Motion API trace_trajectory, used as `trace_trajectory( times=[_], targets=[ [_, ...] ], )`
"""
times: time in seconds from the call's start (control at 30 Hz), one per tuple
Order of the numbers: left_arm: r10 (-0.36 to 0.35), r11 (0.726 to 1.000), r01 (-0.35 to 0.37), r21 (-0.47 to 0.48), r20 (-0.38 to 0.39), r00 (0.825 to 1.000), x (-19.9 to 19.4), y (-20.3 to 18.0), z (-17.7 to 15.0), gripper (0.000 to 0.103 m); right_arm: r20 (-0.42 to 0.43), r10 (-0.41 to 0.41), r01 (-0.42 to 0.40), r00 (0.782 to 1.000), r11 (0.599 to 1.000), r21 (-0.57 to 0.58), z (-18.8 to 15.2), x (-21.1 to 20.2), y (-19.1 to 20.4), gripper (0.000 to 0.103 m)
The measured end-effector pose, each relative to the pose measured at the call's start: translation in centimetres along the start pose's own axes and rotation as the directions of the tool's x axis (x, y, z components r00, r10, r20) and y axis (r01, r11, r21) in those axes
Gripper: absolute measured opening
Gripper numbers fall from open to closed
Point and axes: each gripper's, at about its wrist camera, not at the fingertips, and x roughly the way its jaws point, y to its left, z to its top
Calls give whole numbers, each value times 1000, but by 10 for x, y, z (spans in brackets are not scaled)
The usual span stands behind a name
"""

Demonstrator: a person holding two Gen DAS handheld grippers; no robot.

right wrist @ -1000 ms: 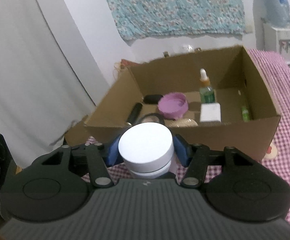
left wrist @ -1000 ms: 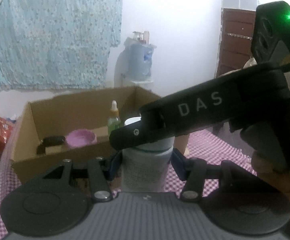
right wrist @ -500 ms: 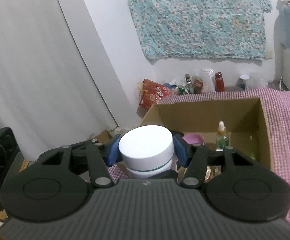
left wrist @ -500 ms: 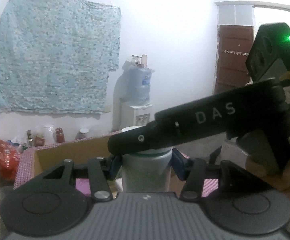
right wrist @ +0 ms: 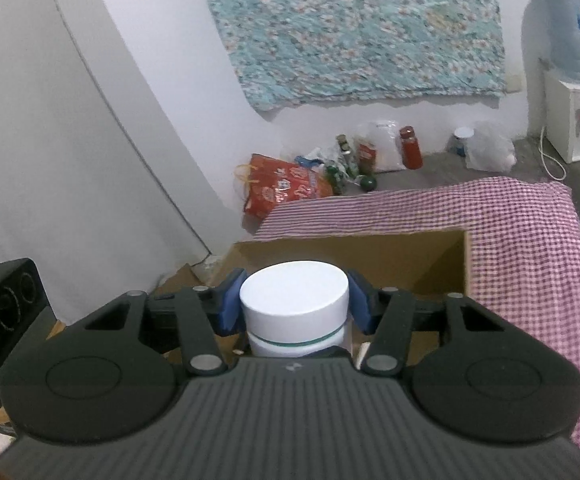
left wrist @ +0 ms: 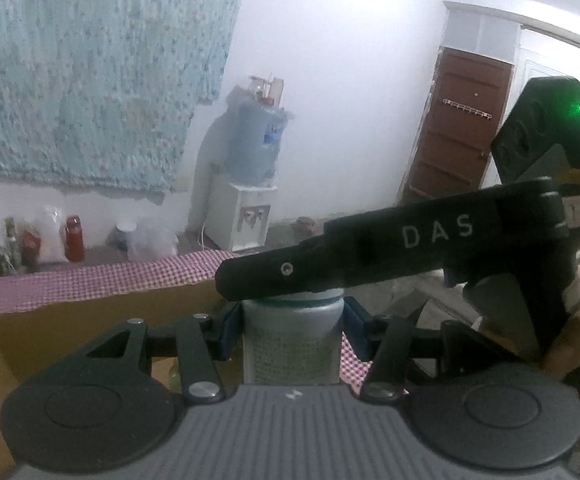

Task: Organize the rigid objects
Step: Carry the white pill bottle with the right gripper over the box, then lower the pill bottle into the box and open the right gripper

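Note:
A white jar with a teal band and a white lid is held by both grippers over an open cardboard box [right wrist: 410, 256]. My left gripper [left wrist: 292, 330] is shut on the jar's body [left wrist: 292, 344]. My right gripper [right wrist: 295, 306] is shut on the jar's lid [right wrist: 294, 294]; its black body [left wrist: 390, 252] crosses the left wrist view just above the jar. The box's far wall shows in the left wrist view [left wrist: 90, 320]. The box's contents are hidden.
The box sits on a table with a purple checked cloth [right wrist: 530, 248]. Beyond it on the floor are a red bag [right wrist: 282, 192], bottles [right wrist: 410, 152] and a water dispenser [right wrist: 570, 80]. A black speaker [right wrist: 6, 308] stands at the left.
Both grippers have moved with the jar from in front of the box to over it and tilted up. The box's inside has dropped out of view.

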Motion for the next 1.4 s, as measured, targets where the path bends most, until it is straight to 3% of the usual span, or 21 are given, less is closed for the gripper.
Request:
trace_trajectory(
  times=[0.43, 0.7, 1.03, 1.17, 1.4],
  targets=[
    [12, 998, -23, -62, -172, 985, 79, 21, -5, 53, -66, -9, 15, 998, 995, 95, -8, 71, -86, 52],
    [-5, 997, -15, -74, -262, 965, 93, 31, -15, 60, -127, -38, 46, 991, 997, 55, -18, 100, -94, 52],
    [-11, 997, -14, -76, -319, 948, 95, 32, -24, 67, -157, -80, 78, 984, 997, -18, -26, 110, -85, 54],
    [-30, 996, 3, -86, -321, 946, 93, 33, -24, 67, -175, -42, 47, 984, 999, 24, -26, 111, -86, 52],
    [-31, 996, 4, -84, -320, 947, 90, 33, -25, 68, -162, -59, 64, 985, 998, 26, -25, 112, -85, 52]
  ],
)
